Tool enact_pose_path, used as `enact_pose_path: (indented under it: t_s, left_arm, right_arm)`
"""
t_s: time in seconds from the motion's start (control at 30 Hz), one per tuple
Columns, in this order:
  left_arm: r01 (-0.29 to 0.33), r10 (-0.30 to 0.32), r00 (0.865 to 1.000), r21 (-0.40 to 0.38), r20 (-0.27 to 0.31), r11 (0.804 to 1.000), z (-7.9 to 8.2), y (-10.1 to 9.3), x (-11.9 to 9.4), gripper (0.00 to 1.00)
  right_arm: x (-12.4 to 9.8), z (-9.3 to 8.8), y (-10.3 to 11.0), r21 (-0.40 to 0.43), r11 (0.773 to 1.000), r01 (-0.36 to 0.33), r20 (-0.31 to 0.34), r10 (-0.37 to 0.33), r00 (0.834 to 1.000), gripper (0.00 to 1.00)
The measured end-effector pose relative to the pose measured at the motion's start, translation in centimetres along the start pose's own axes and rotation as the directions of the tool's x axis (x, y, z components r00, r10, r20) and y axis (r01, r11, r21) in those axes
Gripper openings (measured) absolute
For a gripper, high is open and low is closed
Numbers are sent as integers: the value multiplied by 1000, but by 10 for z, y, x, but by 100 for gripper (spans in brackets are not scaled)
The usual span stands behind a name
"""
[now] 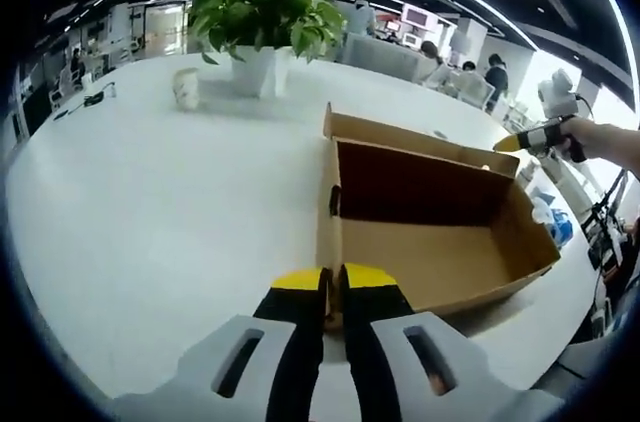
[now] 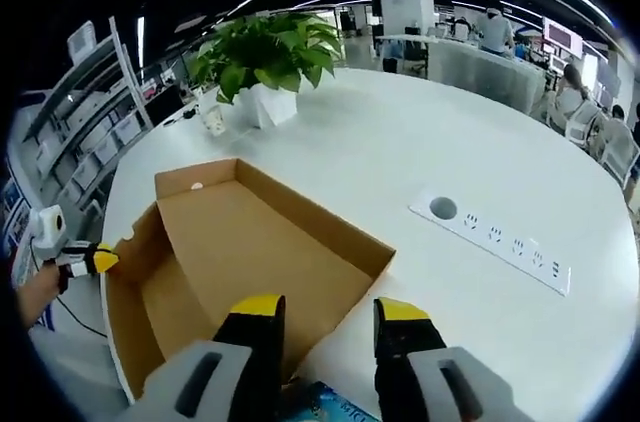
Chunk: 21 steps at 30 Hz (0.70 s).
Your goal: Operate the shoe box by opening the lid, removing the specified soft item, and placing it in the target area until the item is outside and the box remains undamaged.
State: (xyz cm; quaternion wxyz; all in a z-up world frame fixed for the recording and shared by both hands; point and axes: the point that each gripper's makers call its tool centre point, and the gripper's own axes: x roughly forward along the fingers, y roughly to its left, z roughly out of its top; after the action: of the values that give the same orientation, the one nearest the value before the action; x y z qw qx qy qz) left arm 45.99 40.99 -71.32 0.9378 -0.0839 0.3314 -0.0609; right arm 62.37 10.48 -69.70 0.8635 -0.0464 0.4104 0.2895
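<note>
The brown cardboard shoe box [image 1: 430, 262] lies open on the white table, its inside bare. In the right gripper view the box [image 2: 250, 252] reads as a shallow tray. My left gripper [image 1: 330, 282] is shut on the near end wall of the box, and it also shows at that wall's corner [image 2: 100, 260]. My right gripper [image 2: 328, 314] is open over the box's long side wall, and its yellow tip [image 1: 515, 142] hangs by the far rim. A blue patterned soft item [image 2: 335, 404] lies outside the box, under the right jaws, and beside the box [image 1: 555, 225].
A potted plant [image 1: 265, 17] in a white pot and a paper cup [image 1: 186, 88] stand at the far side of the round white table [image 1: 150, 202]. A socket strip [image 2: 490, 235] is set into the tabletop right of the box. People sit at desks behind.
</note>
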Motion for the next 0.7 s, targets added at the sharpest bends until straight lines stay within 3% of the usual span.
enact_pose_path:
  t_s: [0.47, 0.7]
  left_arm:
    - [-23, 23, 1000, 10, -3, 1000, 1, 2, 1, 2]
    - [-31, 31, 999, 9, -8, 999, 1, 2, 1, 2]
  right_arm:
    - [21, 4, -19, 29, 994, 109, -6, -109, 994, 28]
    - [28, 0, -23, 89, 988, 125, -15, -124, 992, 18]
